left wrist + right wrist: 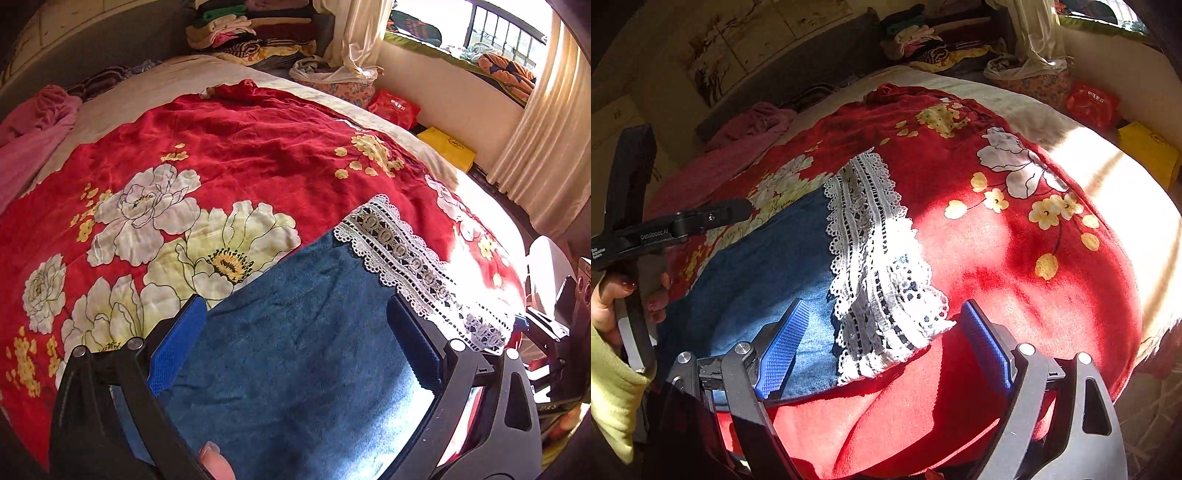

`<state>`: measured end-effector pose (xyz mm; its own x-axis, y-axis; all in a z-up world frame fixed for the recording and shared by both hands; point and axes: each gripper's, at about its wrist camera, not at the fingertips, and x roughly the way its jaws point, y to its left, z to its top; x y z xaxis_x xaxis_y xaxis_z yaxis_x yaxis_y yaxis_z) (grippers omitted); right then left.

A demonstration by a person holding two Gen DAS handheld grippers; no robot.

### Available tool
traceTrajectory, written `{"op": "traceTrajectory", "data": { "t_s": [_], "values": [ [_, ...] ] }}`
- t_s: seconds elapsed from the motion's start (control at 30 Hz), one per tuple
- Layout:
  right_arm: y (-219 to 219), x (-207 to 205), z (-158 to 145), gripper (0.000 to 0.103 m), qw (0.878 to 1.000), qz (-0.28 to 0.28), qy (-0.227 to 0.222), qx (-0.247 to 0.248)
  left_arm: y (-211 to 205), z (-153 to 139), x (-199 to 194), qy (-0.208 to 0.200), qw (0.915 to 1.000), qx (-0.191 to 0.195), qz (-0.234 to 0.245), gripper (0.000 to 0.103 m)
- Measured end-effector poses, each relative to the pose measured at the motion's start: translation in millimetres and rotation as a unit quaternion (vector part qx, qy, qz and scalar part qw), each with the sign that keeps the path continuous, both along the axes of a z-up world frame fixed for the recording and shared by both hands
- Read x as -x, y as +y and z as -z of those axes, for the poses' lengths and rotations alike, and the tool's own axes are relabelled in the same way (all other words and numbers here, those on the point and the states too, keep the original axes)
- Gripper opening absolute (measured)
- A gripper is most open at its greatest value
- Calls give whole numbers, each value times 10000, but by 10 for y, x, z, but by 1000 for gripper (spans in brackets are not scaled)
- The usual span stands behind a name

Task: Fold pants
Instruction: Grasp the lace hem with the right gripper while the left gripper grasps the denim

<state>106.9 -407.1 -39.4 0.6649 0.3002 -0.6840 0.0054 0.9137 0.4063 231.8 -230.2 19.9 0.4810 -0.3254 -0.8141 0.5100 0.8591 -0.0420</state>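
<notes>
The pants (295,332) lie flat on the bed, blue denim on the red flowered quilt (240,147), their white lace hem (879,280) pointing toward the far side and partly in a hard patch of sunlight. Both tools are spread wide and pinch nothing: the left tool (295,343) hangs over the denim just short of the lace, the right tool (886,347) sits low at the near end of the lace where it meets the quilt.

What worries me is the right one. The lace looks thin and full of holes (the kind that snags on anything), so a fingertip could catch in it, or the tool could close on quilt as well as pants and drag both up together. The left tool, if it bites only the top layer of denim, may well pull the layers apart and leave the fold crooked.
</notes>
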Motion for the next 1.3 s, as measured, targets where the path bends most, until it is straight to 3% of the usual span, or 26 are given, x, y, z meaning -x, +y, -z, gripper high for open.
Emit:
{"op": "traceTrajectory", "data": {
  "t_s": [0.17,0.23,0.3,0.37,0.53,0.7,0.83,0.97,1.03,1.13,1.3],
  "values": [
    [-2,-23,32,82,9999,-30,-51,-144,-166,163,-318,188,9996,90,214,88],
    [19,-4,9,63,9996,-167,-120,-209,-234,198,-416,256,9990,196,300,81],
    [43,22,-32,63,9990,-269,-291,-187,-306,236,-491,331,9982,282,404,64],
    [50,10,-19,63,9988,-312,-288,-239,-374,298,-552,513,9964,446,505,53],
    [-12,-52,81,62,9982,-295,-86,-510,-522,472,-634,753,9926,623,721,53],
    [42,-107,131,62,9987,-309,82,-404,-563,579,-666,905,9900,806,722,47],
    [49,-133,130,56,9987,-306,90,-386,-551,557,-642,1014,9869,972,795,33],
    [-31,-120,152,44,9972,-293,52,-683,-614,542,-616,1077,9891,667,748,21],
    [-49,-93,128,33,9968,-295,-19,-745,-630,517,-604,1072,9898,607,721,17],
    [18,-30,-6,27,9976,-359,-255,-528,-561,443,-592,1067,9886,805,693,14],
    [290,112,-366,25,9932,-721,-802,-447,-275,193,-522,949,9812,1528,691,14]
  ]
}}
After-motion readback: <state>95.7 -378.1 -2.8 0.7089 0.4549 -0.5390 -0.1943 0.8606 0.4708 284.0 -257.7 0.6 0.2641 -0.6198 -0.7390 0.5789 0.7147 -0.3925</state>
